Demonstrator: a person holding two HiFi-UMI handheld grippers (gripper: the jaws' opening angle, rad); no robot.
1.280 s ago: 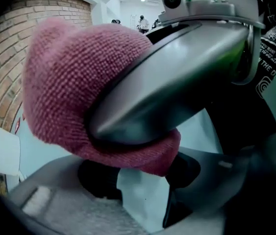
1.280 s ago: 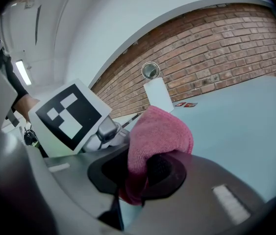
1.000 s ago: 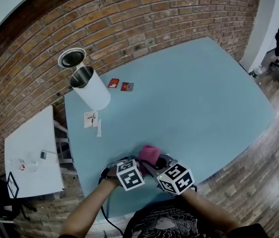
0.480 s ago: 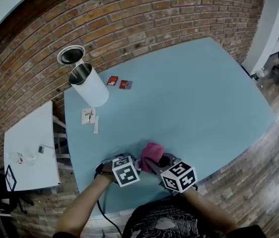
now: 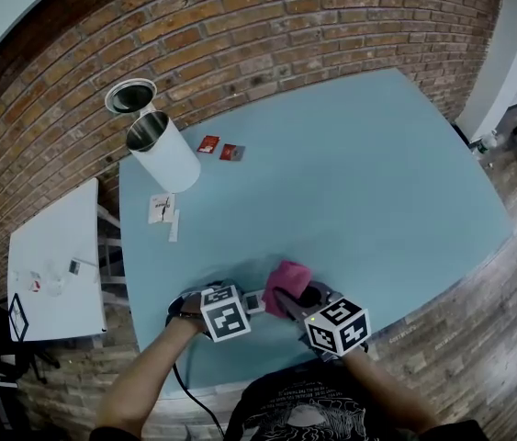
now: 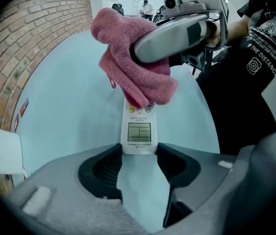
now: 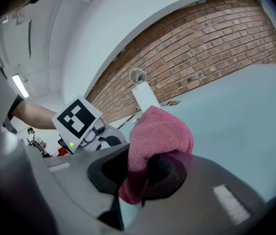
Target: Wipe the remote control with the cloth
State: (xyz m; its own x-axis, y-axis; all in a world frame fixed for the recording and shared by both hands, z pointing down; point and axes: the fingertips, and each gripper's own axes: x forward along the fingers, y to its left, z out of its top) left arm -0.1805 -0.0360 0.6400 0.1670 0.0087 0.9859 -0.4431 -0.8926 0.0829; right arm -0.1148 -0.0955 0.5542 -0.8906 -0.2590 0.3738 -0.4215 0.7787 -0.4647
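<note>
We're mid-wipe, we judge — left gripper [image 6: 138,155] clamping the remote control [image 6: 138,131], right gripper [image 7: 140,170] pinching the cloth [image 7: 160,129] over its buttons — and next need a light stroke along it.

Pink cloth [image 5: 290,278] farther right along the remote control [image 5: 252,301], more casing bare.

Low in the frame's middle, the remote control [image 5: 253,301] lies on the desk [image 5: 377,182], clasped between the left tongs [image 6: 138,166]. The cloth [image 5: 287,279], in the right tongs [image 7: 138,173], rests on its right end. A canister [image 5: 164,162] stands upper left, with cards [image 5: 219,149] just right of it.
</note>
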